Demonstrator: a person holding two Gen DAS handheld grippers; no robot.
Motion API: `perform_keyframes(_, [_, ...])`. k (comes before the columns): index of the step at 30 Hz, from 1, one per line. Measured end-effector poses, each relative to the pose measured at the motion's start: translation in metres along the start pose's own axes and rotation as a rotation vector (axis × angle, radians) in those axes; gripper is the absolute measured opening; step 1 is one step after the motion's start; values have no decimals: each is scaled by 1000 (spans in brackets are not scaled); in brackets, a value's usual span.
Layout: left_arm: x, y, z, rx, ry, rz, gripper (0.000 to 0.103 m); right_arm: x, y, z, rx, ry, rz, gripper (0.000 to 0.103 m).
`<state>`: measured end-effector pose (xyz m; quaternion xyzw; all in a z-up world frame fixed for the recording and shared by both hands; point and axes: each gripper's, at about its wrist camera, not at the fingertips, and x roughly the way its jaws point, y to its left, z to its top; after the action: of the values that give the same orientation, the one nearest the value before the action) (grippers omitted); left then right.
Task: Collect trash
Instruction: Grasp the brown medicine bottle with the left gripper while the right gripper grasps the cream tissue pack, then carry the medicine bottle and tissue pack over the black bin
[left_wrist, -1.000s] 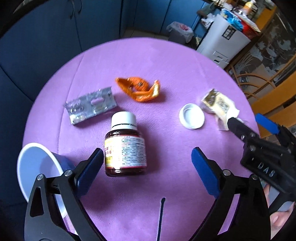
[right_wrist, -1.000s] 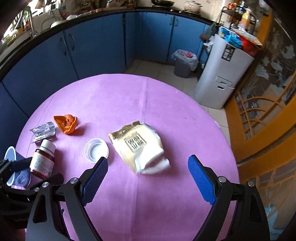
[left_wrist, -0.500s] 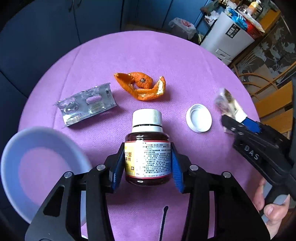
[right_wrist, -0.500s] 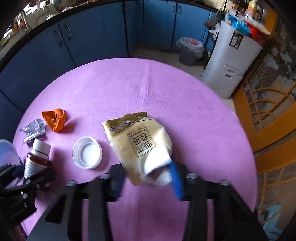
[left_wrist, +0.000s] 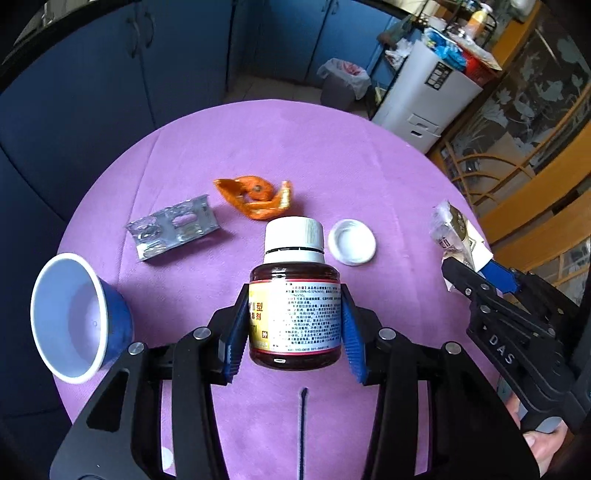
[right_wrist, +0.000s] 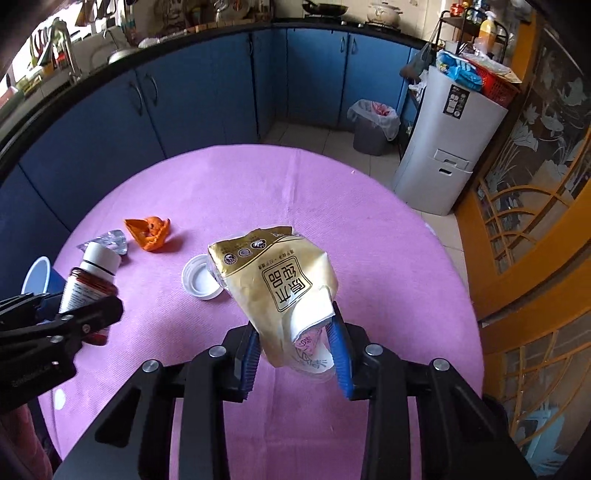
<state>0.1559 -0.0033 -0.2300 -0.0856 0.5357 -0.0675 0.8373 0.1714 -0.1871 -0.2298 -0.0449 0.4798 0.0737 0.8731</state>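
My left gripper (left_wrist: 294, 334) is now clamped on the brown glass medicine bottle with the white screw cap (left_wrist: 294, 295), which a second ago lay flat on the round purple table (left_wrist: 332, 155) between my spread fingers; it looks raised clear of the cloth. My right gripper (right_wrist: 295, 354) has likewise gone from wide open to pinching the lower end of the crumpled gold-and-white paper tissue packet (right_wrist: 280, 284), which hangs above the table instead of lying on it. So two pieces are in hand at once, and I judge the pick-up step done for both. Just beyond the bottle the loose white plastic lid (left_wrist: 352, 246) rests where it was. Farther out lie the curled orange peel (left_wrist: 255, 197) and the crushed silver blister pack (left_wrist: 173, 232), both untouched, with the tipped blue cup with a white inside (left_wrist: 74, 317) at my left edge. On the floor past the table stands the grey bag-lined bin (right_wrist: 373, 127), likely where this load goes.
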Motion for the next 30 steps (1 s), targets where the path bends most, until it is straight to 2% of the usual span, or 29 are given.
perform_keyframes(11, [-5,-49,-13,95,0,-20,46,-36,-40,-35,67,-34,-57,33])
perform_keyframes(21, [-1,-120,-25,223,4,-34,46,-68,-96,-76,172,-55,-107,33])
perform_keyframes(30, [6,-202,-39,381,5,-51,46,-91,-153,-110,289,-79,-160,33])
